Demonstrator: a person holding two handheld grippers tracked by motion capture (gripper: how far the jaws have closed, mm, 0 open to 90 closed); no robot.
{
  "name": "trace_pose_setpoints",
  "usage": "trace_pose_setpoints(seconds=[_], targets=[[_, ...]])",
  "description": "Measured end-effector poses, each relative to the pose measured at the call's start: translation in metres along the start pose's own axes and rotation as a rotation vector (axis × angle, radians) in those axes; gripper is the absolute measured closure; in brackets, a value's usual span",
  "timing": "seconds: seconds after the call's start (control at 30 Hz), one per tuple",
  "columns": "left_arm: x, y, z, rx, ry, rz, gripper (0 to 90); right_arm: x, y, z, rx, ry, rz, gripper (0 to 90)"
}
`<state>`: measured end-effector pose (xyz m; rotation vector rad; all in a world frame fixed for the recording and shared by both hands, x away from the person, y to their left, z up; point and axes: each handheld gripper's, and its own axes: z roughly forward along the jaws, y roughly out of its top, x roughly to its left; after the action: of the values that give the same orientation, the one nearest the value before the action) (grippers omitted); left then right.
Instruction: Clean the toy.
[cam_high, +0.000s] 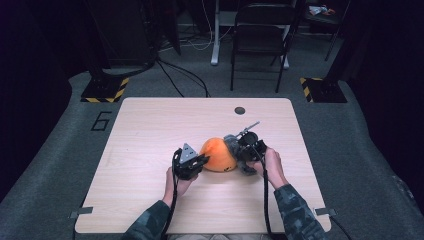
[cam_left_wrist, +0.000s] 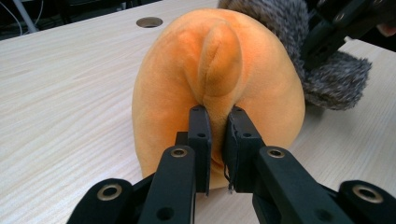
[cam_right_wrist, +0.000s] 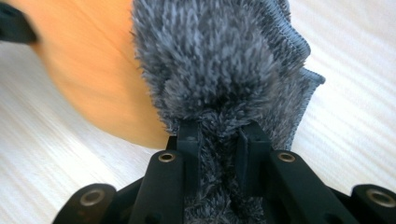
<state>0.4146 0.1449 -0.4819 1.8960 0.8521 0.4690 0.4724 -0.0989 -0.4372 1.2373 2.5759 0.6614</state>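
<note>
Mid-table, the left gripper pinched a fold of the round orange plush toy, while the right gripper clamped the grey fuzzy cloth touching it. The step looked like dressing the toy; next, probably a steady pull of cloth over plush.

A lab or test room. A pale wooden table stands on grey carpet; hazard-taped stand bases, loose cables and a folding chair sit behind

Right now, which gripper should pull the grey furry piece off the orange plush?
Right gripper: probably, since it already pinches the grey furry piece. The left gripper clamps a fold of the orange plush, anchoring it.
</note>
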Motion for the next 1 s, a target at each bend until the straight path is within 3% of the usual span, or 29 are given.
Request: trace_pose_setpoints(seconds=[0.17,0.27,0.4,0.47,0.5,0.57,0.67,0.73,0.8,0.9,1.0], targets=[[0.002,-0.001,0.0,-0.01,0.002,-0.002,81.5,-0.009,-0.008,0.021,0.083,-0.024,0.028,74.4],[0.003,-0.002,0.0,-0.014,-0.005,-0.012,81.3,-0.011,-0.012,0.035,0.136,-0.022,0.019,74.2],[0.005,-0.003,-0.001,-0.021,0.0,-0.01,81.2,-0.013,-0.01,0.028,0.136,-0.039,0.023,74.3],[0.005,-0.003,-0.001,-0.02,-0.003,-0.01,81.2,-0.013,-0.007,0.016,0.102,-0.076,0.008,74.4],[0.004,-0.003,-0.001,-0.025,0.001,-0.01,81.2,-0.012,-0.005,0.009,0.079,-0.079,0.024,74.4],[0.003,-0.002,-0.001,-0.025,0.0,0.0,81.1,-0.009,-0.001,-0.005,0.01,-0.082,0.006,74.5],[-0.001,-0.002,0.0,-0.028,0.006,0.024,81.1,0.007,0.007,-0.025,-0.081,-0.069,-0.031,74.4],[-0.004,0.0,-0.001,-0.02,0.007,0.047,81.1,0.021,0.011,-0.034,-0.137,-0.057,-0.093,74.3],[-0.006,0.0,-0.001,-0.014,0.004,0.058,81.0,0.037,0.015,-0.038,-0.168,-0.078,-0.156,74.2],[-0.005,-0.001,0.0,-0.021,0.008,0.044,81.0,0.052,0.017,-0.035,-0.159,-0.127,-0.197,74.2],[-0.004,-0.001,0.0,-0.015,-0.001,0.048,81.0,0.045,0.015,-0.029,-0.15,-0.101,-0.159,74.2]])
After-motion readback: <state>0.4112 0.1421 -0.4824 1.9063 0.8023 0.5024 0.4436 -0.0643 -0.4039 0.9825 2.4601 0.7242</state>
